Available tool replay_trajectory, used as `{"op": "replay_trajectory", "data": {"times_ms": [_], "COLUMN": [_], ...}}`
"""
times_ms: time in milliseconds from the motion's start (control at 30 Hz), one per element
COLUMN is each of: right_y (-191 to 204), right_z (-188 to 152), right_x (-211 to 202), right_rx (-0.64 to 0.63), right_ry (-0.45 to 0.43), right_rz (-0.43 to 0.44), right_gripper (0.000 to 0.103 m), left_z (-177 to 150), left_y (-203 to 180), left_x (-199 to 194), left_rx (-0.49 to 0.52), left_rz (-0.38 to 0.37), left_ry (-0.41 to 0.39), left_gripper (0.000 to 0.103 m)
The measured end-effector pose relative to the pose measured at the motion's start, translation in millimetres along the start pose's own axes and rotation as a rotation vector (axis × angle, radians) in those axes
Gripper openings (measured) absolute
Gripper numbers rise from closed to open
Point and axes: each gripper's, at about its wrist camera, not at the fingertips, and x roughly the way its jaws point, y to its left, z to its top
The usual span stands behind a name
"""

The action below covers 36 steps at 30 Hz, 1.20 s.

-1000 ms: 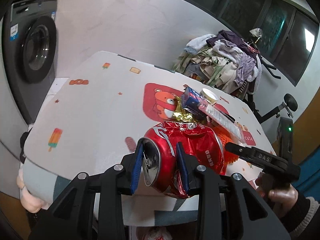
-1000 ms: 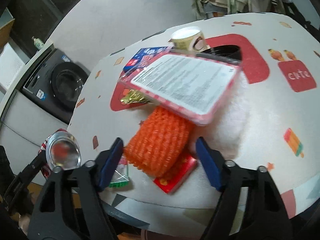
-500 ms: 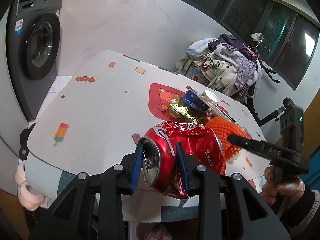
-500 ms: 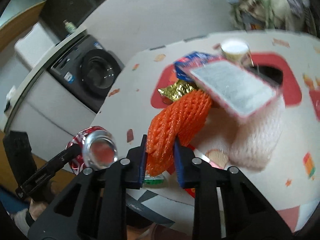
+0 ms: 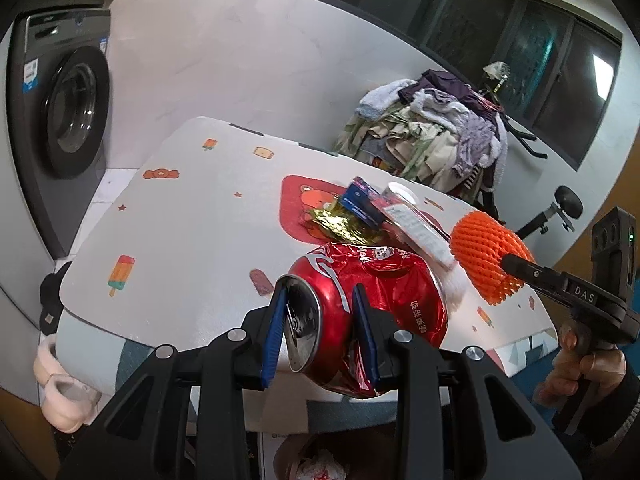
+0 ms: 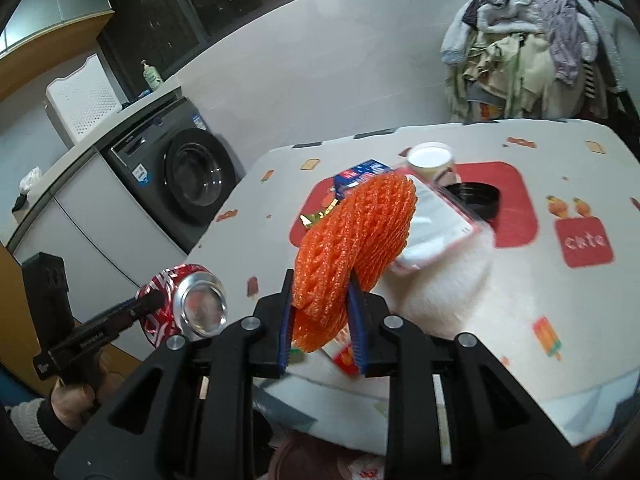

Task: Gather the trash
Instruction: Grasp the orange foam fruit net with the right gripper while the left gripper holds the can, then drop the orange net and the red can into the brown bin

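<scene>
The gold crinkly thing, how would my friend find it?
Look at the table with the red bear patch. On that patch sits a trash pile, and the gold foil wrapper lies at its near edge, under the blue box. Nothing else there is shiny gold.

i see a red can (image 5: pixel 372 304), an orange net (image 6: pixel 352 240), gold foil (image 5: pixel 344 226), and a white table (image 5: pixel 180 240) with red patches.

"DAS" on right gripper (image 5: pixel 505 265); "cute" on tablecloth (image 6: pixel 586 242)
</scene>
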Motion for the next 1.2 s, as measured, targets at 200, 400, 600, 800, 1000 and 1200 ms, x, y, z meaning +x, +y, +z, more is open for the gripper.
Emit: {"op": "replay_trajectory", "data": {"times_ms": [200,400,600,800,1000,1200], "right_y": [-9.7,-14.4,-14.2,1.1,12.3,15.1], "right_z": [-32.4,-76.8,-128.1,-168.2,-193.9,-194.2], "right_x": [-36.0,-59.5,-64.7,-57.3,-31.5,-17.7], "right_rx": [-0.008,-0.041,-0.041,-0.108,-0.141,-0.140], "right_ry": [-0.031,-0.010,0.069,0.202,0.343,0.385], "right_rz": [-0.062,-0.121,-0.138,-0.112,-0.082,-0.071], "right_gripper": [0.027,0.027,0.027,0.027,0.027,0.056], "left_z": [-22.3,-53.5,-84.1,-99.5,-101.9,-106.3], "left_y": [-19.7,-37.9,-51.0,-56.7,-58.8,-55.7], "left_x": [-11.6,-16.8,-22.5,-27.7,-25.2,-17.0], "left_rx": [0.063,0.118,0.157,0.173,0.182,0.184], "left_rz": [-0.016,-0.031,-0.045,-0.051,-0.056,-0.056], "left_ry": [0.016,0.049,0.073,0.081,0.084,0.105], "left_gripper": [0.032,0.032,0.032,0.032,0.032,0.032]}}
